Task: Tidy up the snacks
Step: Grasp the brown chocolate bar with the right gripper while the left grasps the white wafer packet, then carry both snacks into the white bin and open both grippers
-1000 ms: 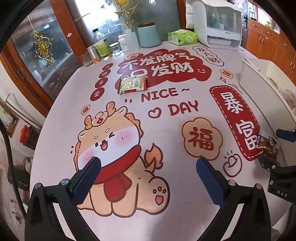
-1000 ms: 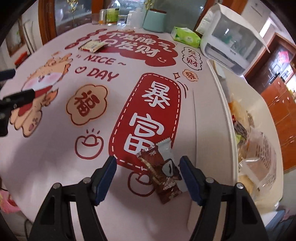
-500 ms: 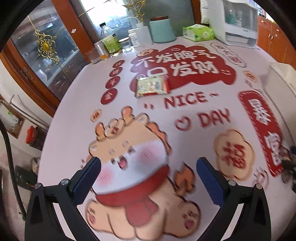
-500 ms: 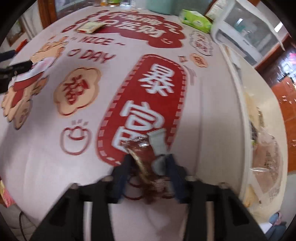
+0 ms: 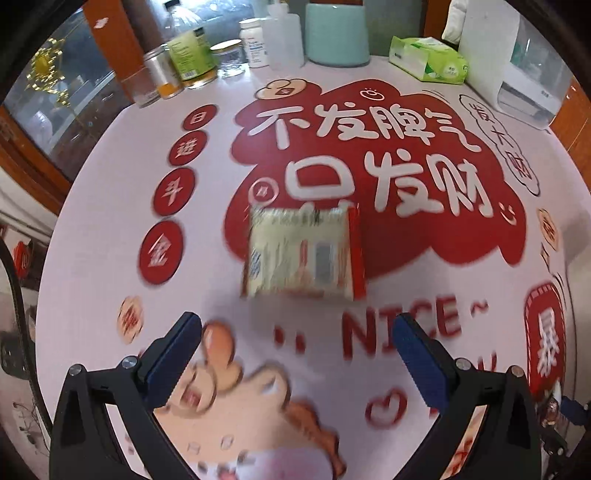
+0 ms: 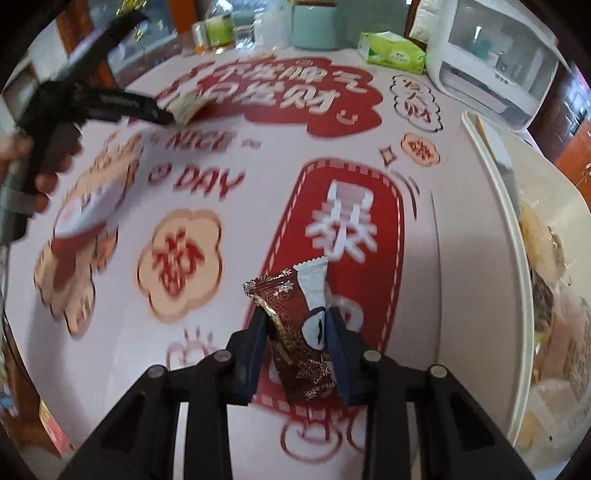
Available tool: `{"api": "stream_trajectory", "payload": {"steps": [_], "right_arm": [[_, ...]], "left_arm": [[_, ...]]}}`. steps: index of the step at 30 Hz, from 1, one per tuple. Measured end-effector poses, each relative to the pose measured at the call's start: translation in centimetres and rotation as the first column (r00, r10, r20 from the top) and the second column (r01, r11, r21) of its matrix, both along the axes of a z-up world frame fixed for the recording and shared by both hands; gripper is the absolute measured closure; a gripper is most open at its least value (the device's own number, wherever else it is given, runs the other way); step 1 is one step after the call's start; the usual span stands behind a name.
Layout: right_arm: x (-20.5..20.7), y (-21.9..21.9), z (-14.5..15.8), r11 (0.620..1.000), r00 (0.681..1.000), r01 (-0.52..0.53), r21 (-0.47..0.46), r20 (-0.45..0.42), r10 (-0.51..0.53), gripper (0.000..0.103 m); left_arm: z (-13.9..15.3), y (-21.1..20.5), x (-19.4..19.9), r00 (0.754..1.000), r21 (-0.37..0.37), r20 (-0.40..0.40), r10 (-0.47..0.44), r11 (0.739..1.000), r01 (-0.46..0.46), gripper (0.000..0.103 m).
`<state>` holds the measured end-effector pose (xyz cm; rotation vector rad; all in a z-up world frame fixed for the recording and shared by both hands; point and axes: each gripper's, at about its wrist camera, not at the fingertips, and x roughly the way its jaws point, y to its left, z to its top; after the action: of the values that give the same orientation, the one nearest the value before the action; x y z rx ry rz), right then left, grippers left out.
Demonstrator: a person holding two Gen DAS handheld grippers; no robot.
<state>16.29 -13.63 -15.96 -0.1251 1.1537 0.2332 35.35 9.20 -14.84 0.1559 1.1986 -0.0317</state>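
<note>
The right tongs [image 6: 295, 328], wide apart a second ago with the brown snack bar [image 6: 295, 332] lying loose between them on the table [image 6: 258, 206], are now closing, and the pads are seen pressed against the wrapper's two sides; the bar is clamped and sits over the red panel of the printed cloth. By that, the pick-up is judged all but made, with the white bin [image 6: 491, 229] of bagged snacks just beside on the right as the likely drop. Meanwhile the left tongs [image 5: 297, 350] have been carried across the cartoon print and are now held spread wide and empty, just short of the pale biscuit packet [image 5: 303, 251]. Nothing is seen in either path; bottles [image 5: 188, 51], a teal jar [image 5: 338, 31] and a tissue pack [image 5: 428, 59] are kept well apart at the far edge.
</note>
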Motion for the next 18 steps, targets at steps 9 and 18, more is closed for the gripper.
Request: {"api": "stream_trajectory", "payload": {"steps": [9, 18], "right_arm": [[4.3, -0.7, 1.6, 0.986, 0.994, 0.096, 0.138, 0.043, -0.103, 0.071], [5.0, -0.5, 1.3, 0.978, 0.995, 0.089, 0.19, 0.027, -0.096, 0.071]], "left_arm": [[-2.1, -1.9, 4.5, 1.0, 0.112, -0.019, 0.0, 0.994, 0.002, 0.001], [-3.1, 0.5, 6.1, 0.995, -0.029, -0.058, 0.082, 0.996, -0.084, 0.0]]}}
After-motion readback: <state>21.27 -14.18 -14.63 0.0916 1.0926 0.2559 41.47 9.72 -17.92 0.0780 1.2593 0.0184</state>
